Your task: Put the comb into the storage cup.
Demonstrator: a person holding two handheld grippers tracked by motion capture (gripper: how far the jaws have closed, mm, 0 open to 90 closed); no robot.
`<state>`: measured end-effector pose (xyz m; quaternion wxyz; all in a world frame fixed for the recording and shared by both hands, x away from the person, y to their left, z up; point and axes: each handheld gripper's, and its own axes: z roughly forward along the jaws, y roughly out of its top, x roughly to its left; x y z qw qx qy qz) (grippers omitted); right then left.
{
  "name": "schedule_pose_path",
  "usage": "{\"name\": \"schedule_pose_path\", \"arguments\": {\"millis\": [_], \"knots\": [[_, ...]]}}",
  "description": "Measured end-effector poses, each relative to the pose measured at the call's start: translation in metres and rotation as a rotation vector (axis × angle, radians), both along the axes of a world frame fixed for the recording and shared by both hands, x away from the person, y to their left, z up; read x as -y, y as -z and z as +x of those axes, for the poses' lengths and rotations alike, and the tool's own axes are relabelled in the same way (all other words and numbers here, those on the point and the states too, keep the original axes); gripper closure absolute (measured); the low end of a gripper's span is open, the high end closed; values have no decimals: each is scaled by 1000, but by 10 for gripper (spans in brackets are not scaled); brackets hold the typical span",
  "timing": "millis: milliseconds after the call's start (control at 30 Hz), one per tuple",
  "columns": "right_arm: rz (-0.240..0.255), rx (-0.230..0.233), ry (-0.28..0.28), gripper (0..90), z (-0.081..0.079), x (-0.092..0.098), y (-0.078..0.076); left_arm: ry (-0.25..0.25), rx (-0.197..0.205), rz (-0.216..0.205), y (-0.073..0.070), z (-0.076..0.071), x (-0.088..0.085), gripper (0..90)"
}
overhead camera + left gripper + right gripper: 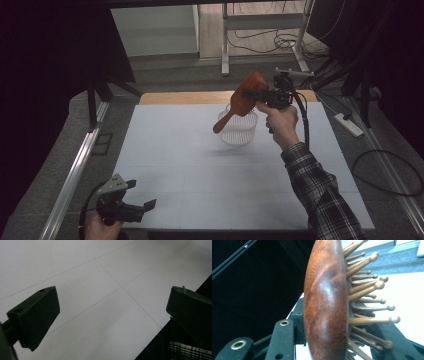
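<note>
High view: fixed above the near side, facing forward and down over the whole white tabletop (200, 170). Left gripper view: low and close, angled down across the tabletop's seams toward its near edge. Right gripper view: pressed tight against a wooden hairbrush (324, 305), tabletop behind. All three share the tabletop.

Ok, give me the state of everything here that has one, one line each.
hairbrush: lifted off the table, clamped by its head, handle pointing down over the basket.
basket: upright on the table, apparently empty.
right gripper: shut on the hairbrush.
left gripper: open, holding nothing, at the table's near edge.
</note>
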<state>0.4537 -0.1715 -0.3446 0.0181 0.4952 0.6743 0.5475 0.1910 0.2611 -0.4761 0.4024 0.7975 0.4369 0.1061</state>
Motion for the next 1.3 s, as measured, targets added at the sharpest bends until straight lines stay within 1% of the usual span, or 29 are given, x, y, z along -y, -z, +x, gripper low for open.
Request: {"name": "schedule_pose_path", "arguments": {"millis": [267, 600, 833, 1033, 1167, 1300], "knots": [[-4, 14, 36, 550, 7, 8, -9, 1, -5, 0, 0, -1, 0, 0], [-23, 25, 71, 551, 15, 13, -14, 5, -7, 2, 0, 0, 0, 0], [-38, 34, 96, 551, 20, 17, -14, 5, -12, 1, 0, 0, 0, 0], [-63, 35, 110, 551, 22, 18, -11, 2, -17, -3, 0, 0, -1, 0], [-84, 40, 116, 551, 23, 16, -9, 1, -19, -4, 1, 1, -1, 0], [-94, 39, 111, 551, 23, 14, -6, 1, -20, -4, 1, 1, -1, 0]]}}
